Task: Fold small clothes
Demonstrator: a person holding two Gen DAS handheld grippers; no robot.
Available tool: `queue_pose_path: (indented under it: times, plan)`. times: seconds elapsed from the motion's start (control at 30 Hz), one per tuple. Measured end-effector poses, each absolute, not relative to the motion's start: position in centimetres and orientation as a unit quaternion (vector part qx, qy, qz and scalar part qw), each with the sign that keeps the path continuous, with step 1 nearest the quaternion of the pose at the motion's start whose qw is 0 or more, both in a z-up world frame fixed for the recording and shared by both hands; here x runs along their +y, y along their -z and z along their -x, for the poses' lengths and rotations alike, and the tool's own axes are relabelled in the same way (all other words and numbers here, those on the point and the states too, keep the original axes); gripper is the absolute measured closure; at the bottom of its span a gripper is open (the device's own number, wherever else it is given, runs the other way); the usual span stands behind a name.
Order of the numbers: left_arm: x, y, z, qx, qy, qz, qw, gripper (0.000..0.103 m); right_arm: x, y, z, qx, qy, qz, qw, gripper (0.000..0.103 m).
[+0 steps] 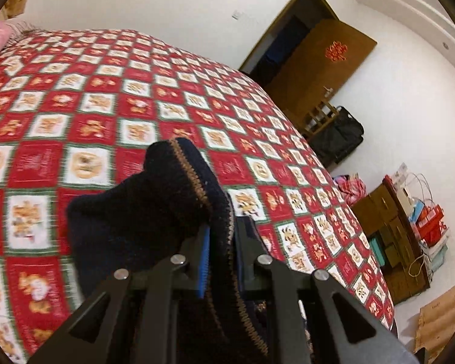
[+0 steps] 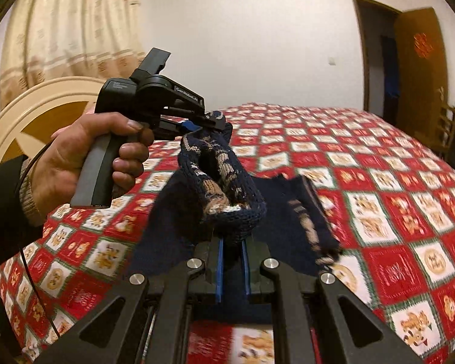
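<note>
The sweater (image 2: 227, 188) is a small dark navy knit with tan and cream patterning, and right now it's up off the bed, strung between the two grippers. The right gripper (image 2: 233, 242) has its blue-lined jaws clamped tight on a bunched-up fold of the knit, which bulges out just past the fingertips. The left gripper (image 1: 223, 239) is doing the same on its side, pinched closed on an edge with a tan zigzag trim that runs down between the jaws, and the rest of that part flops over to the left of the fingers. From the right wrist view you can see the person's left hand (image 2: 85, 163) wrapped around the grey handle of the other tool, dark sleeve (image 2: 3, 212) at the wrist, with the knit hanging from its tip. The lower part of the garment droops down toward the bedspread (image 2: 394, 200), a red and white checked quilt with little cartoon squares; I can't tell if the hem actually touches it. Behind the bed there's a cream headboard (image 2: 45, 103), a beige curtain (image 2: 69, 30) and an open brown door (image 2: 421, 66). Picture's a bit blurry.
</note>
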State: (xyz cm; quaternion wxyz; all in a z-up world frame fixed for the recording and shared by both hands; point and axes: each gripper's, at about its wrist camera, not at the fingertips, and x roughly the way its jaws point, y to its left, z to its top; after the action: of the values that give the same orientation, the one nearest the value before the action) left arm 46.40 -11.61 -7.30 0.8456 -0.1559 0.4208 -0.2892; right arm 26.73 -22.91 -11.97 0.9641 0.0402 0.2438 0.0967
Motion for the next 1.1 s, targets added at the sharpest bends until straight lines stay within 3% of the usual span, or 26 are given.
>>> queue_pose_path:
  times: [0.4, 0.53, 0.83, 0.9, 0.97, 1.0, 1.03, 1.1]
  plan:
    - [-17.9, 10.2, -47.2, 0.454, 0.307, 0.112, 0.829, 0.090, -28.8, 15.5, -27.6, 0.285, -0.070, -0.112, 0.949, 0.094]
    - [-20.2, 10.8, -47.5, 0.461, 0.314, 0.096, 0.824, 0.095, -30.1, 16.7, -27.5, 0.306, -0.067, -0.139, 0.940, 0.094]
    - [-23.4, 11.3, -45.9, 0.444, 0.324, 0.043, 0.834, 0.090, -33.1, 19.3, -27.8, 0.341, -0.069, -0.212, 0.913, 0.094]
    - [-23.0, 9.9, -44.4, 0.423, 0.327, 0.028, 0.845, 0.080, -33.3, 19.5, -27.8, 0.342, -0.072, -0.216, 0.912, 0.093]
    - [-22.2, 8.9, -43.0, 0.397, 0.339, 0.011, 0.853, 0.061, -33.8, 19.6, -27.7, 0.340, -0.084, -0.232, 0.907, 0.089]
    - [-21.1, 8.3, -41.7, 0.377, 0.336, -0.002, 0.863, 0.054, -34.0, 19.5, -27.6, 0.338, -0.085, -0.237, 0.907, 0.081]
    - [-20.2, 8.1, -41.1, 0.366, 0.333, -0.008, 0.869, 0.042, -34.4, 19.2, -27.2, 0.333, -0.071, -0.237, 0.910, 0.064]
    - [-17.7, 8.0, -39.7, 0.341, 0.318, -0.021, 0.884, 0.031, -35.4, 18.3, -26.3, 0.308, -0.052, -0.243, 0.918, 0.057]
